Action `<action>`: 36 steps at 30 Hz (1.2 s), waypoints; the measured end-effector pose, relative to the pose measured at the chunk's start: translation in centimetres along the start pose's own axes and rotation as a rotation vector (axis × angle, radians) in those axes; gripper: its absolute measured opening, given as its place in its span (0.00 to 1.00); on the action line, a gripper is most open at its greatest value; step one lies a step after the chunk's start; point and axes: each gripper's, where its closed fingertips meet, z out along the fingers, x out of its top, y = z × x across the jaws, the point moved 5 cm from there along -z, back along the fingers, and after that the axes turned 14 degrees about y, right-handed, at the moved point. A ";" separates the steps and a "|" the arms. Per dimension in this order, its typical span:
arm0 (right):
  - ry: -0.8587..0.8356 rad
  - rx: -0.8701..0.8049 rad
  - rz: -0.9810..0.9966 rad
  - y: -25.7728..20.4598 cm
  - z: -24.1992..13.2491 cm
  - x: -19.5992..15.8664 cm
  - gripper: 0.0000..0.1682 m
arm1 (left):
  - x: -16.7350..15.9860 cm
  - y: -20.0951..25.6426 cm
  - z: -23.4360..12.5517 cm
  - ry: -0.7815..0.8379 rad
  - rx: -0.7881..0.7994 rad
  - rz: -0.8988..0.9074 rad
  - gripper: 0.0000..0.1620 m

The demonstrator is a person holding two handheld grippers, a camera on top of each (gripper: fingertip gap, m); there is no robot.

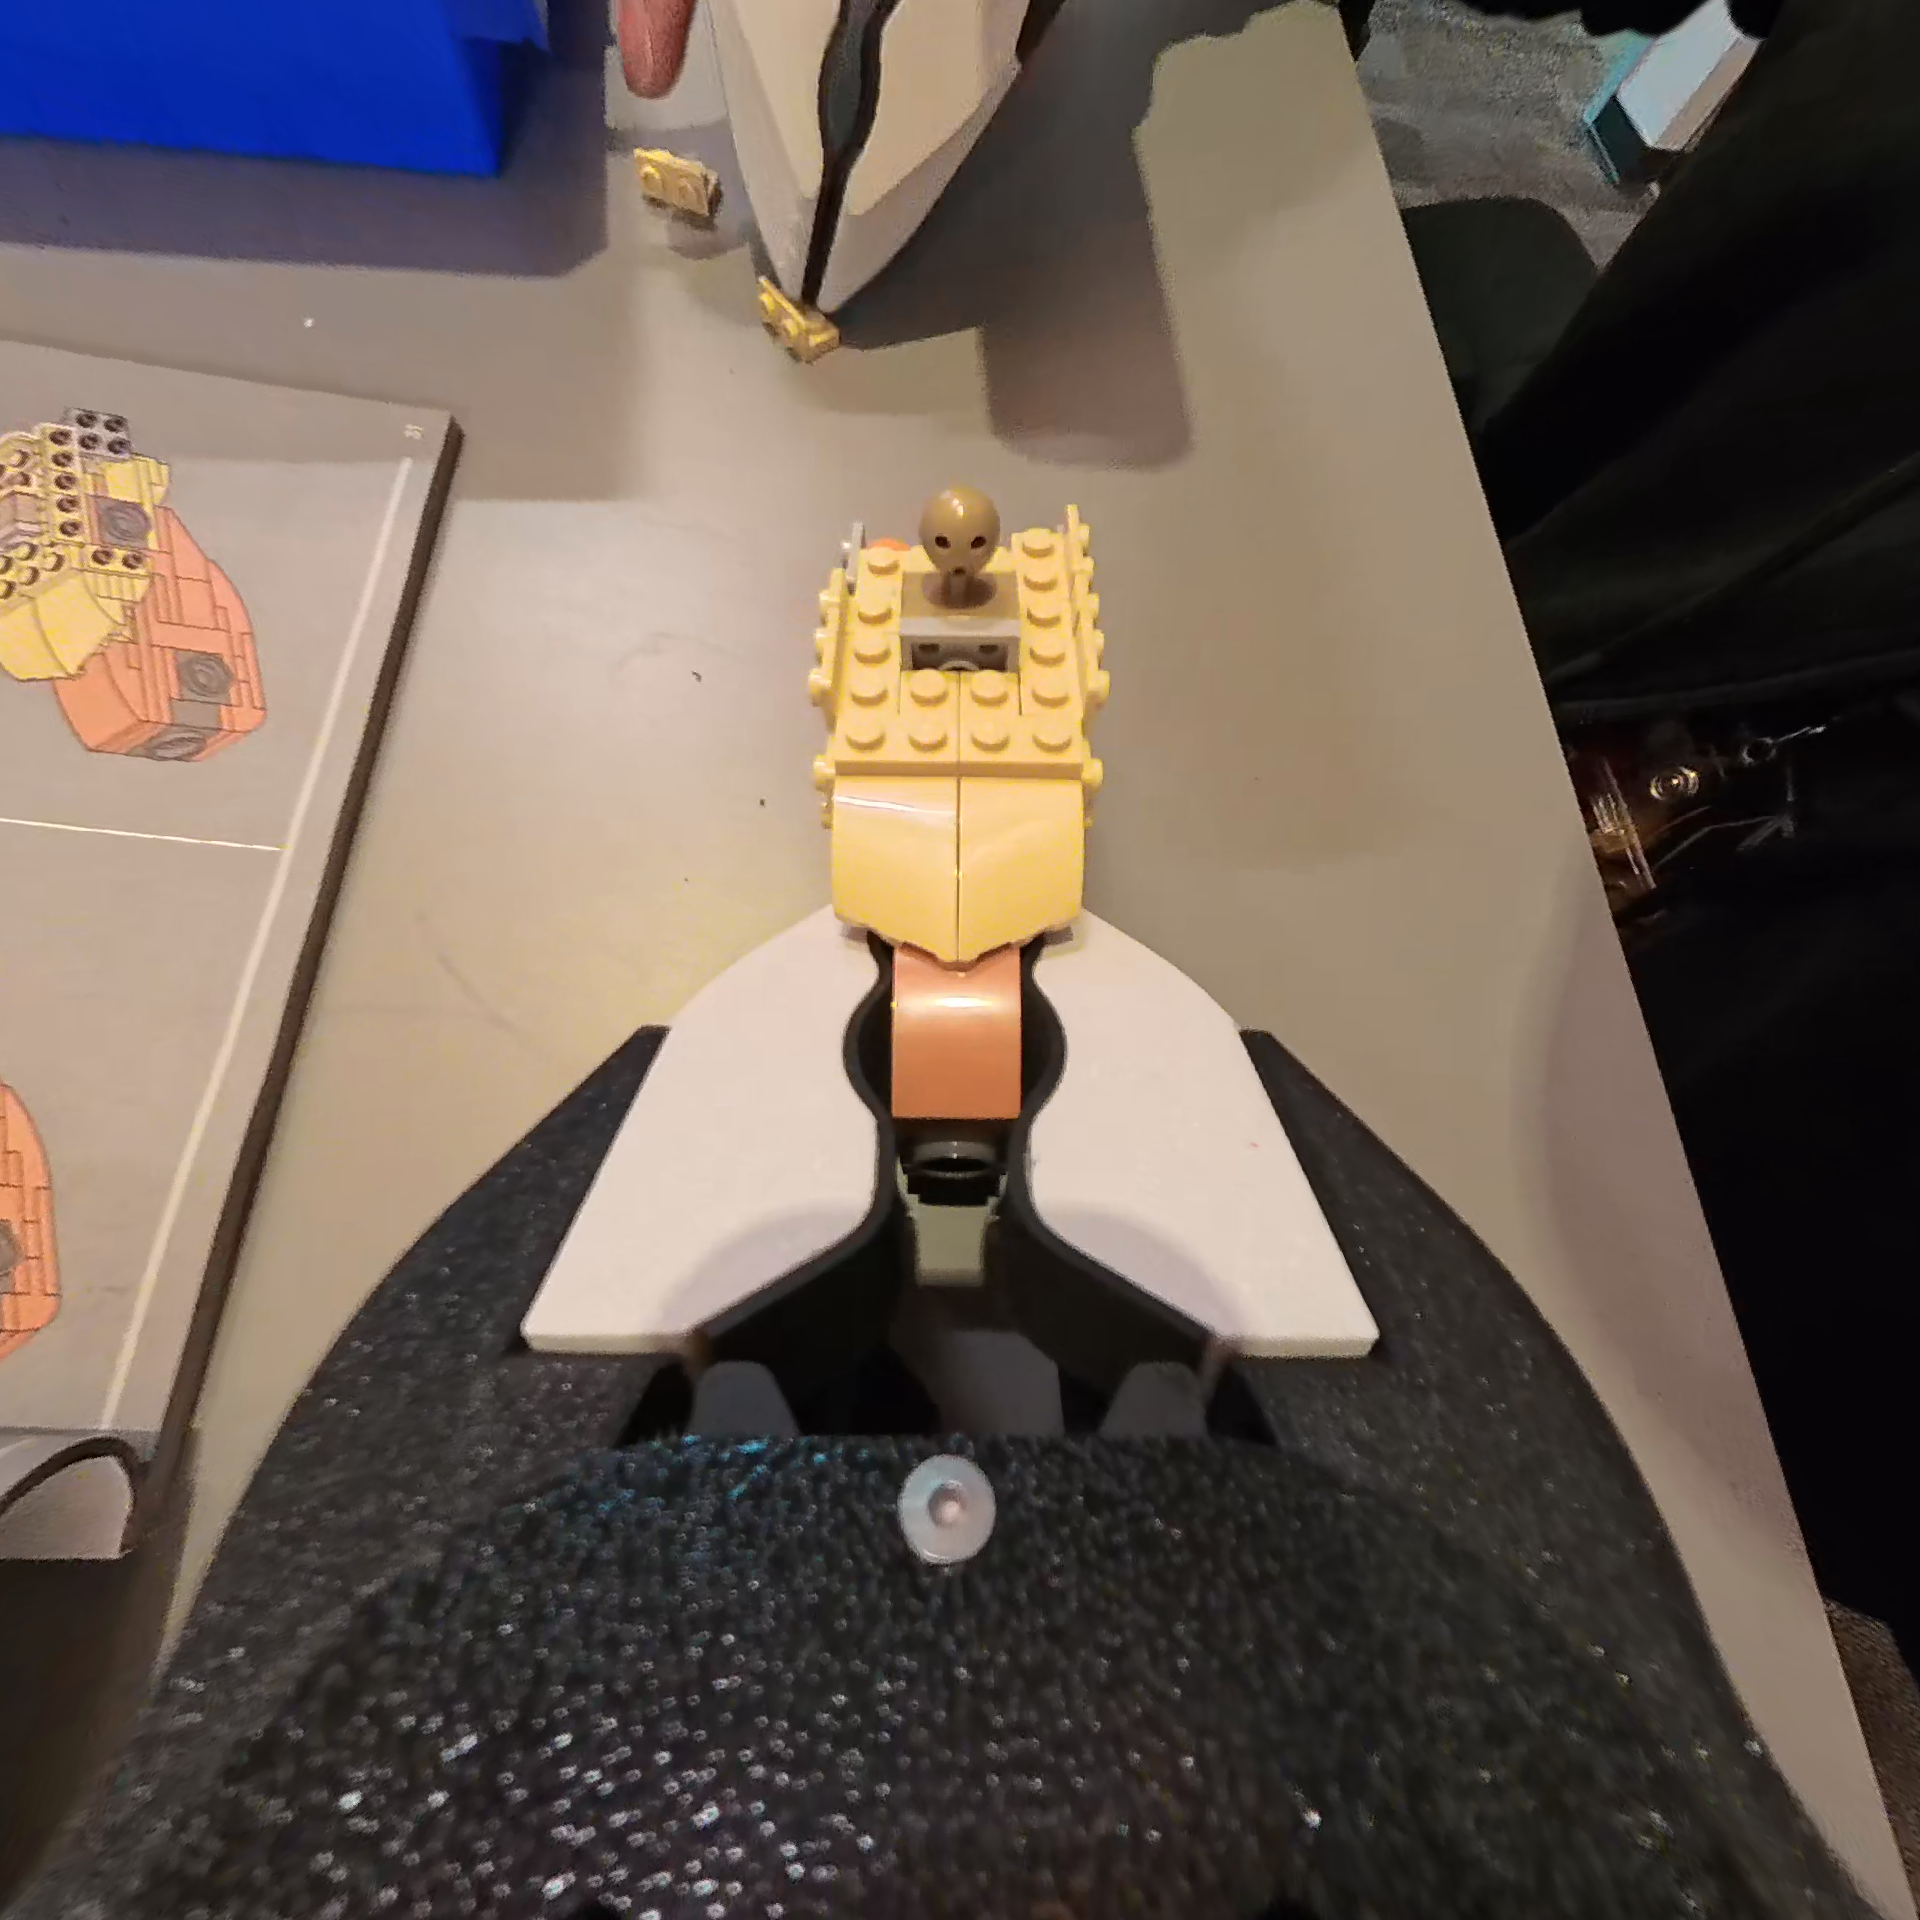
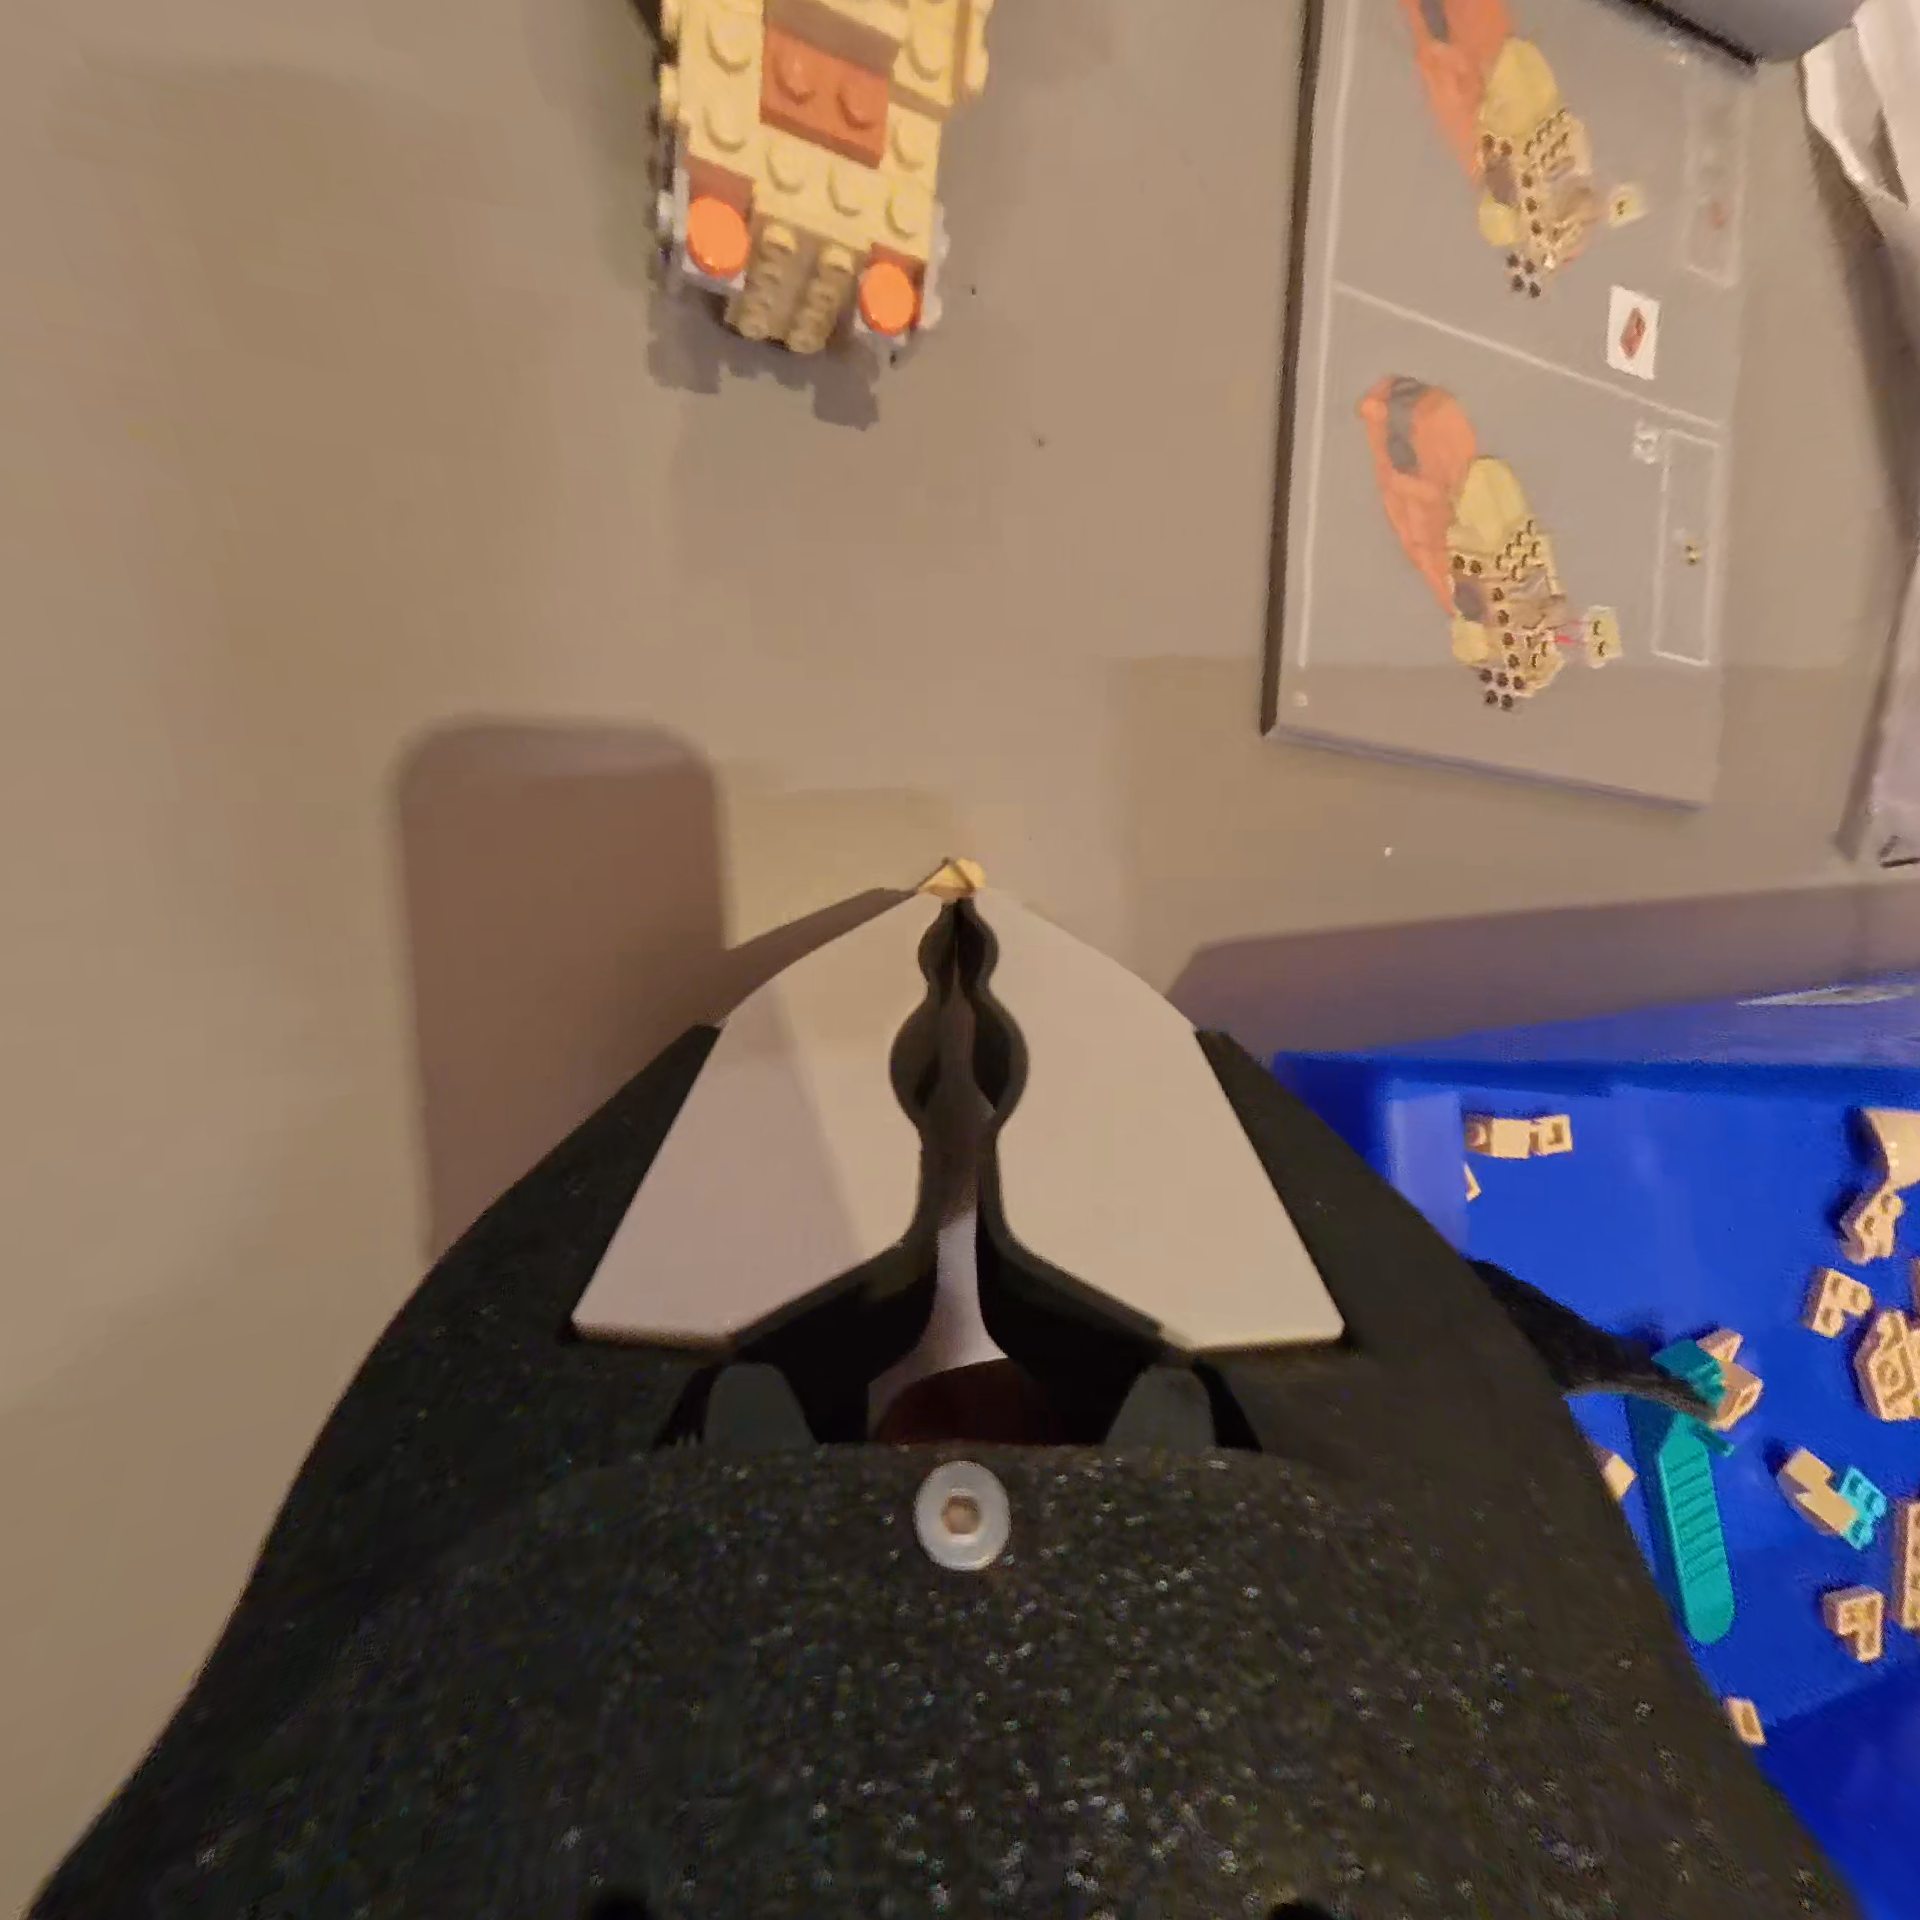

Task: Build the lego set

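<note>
My left gripper [image 1: 961, 935] is shut on the orange curved end [image 1: 956, 1039] of the tan and orange lego model [image 1: 961, 707]. It holds the model over the grey table [image 1: 623, 727]. A dark tan ball piece [image 1: 958, 525] stands on the model's far end. The model also shows at the top of the right wrist view [image 2: 800, 166]. My right gripper [image 2: 951, 899] is shut on a small tan lego piece [image 2: 948, 878], which sticks out at the fingertips. In the left wrist view that gripper [image 1: 821, 156] is beyond the model, with the piece [image 1: 798, 324] at its tip near the table.
An open instruction booklet [image 1: 208, 831] lies left of the model, and is also in the right wrist view [image 2: 1507, 416]. A blue bin [image 2: 1662, 1299] holds several loose tan pieces and a teal tool [image 2: 1694, 1496]. Another tan piece [image 1: 677, 183] lies on the table. The table edge [image 1: 1507, 623] runs along the right. My hands' fingertips stand some 15 centimetres from each other.
</note>
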 end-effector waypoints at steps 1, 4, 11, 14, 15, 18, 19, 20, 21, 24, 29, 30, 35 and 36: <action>-0.004 0.015 -0.001 -0.1 0.0 0.0 0.00 | 0.0 0.0 0.0 0.000 -0.003 -0.001 0.11; 0.013 0.024 -0.001 -0.2 0.1 0.3 0.03 | -0.1 0.1 -0.1 -0.001 -0.009 0.002 0.11; 0.223 0.021 0.063 -0.6 -0.1 3.9 0.06 | -0.2 0.0 -0.3 -0.010 0.000 0.027 0.12; 0.204 -0.035 0.047 -0.6 1.5 5.2 0.06 | -0.4 -0.1 -0.3 -0.028 0.018 0.069 0.13; 0.175 -0.066 0.026 -0.4 2.1 5.4 0.06 | -0.5 -0.2 -0.4 -0.034 0.029 0.079 0.15; 0.114 -0.095 -0.032 -0.2 3.8 5.9 0.06 | -0.8 -0.5 -0.8 -0.059 0.064 0.097 0.19; 0.111 -0.086 -0.045 -0.4 4.2 6.1 0.06 | -0.9 -0.6 -1.0 -0.062 0.077 0.097 0.19; 0.109 -0.081 -0.054 -0.4 4.5 6.3 0.05 | -1.0 -0.7 -1.2 -0.071 0.096 0.096 0.21; 0.107 -0.080 -0.062 -0.4 4.7 6.4 0.05 | -1.1 -0.7 -1.6 -0.083 0.118 0.091 0.22; 0.094 -0.077 -0.073 -0.3 5.0 6.4 0.02 | -1.8 -0.5 -3.2 -0.115 0.231 0.081 0.23; 0.090 -0.055 -0.089 -1.0 5.2 6.6 0.01 | -2.0 2.9 -4.9 -0.016 0.357 0.041 0.17; 0.087 -0.047 -0.095 -1.2 5.3 6.6 0.01 | -1.9 3.8 -4.6 0.016 0.339 0.034 0.15; 0.095 -0.013 -0.102 -2.3 5.5 7.1 0.01 | -0.8 5.8 -1.9 0.077 0.281 0.053 0.17; 0.100 -0.010 -0.101 -2.6 5.6 7.2 0.01 | -0.7 5.5 -1.5 0.072 0.284 0.045 0.19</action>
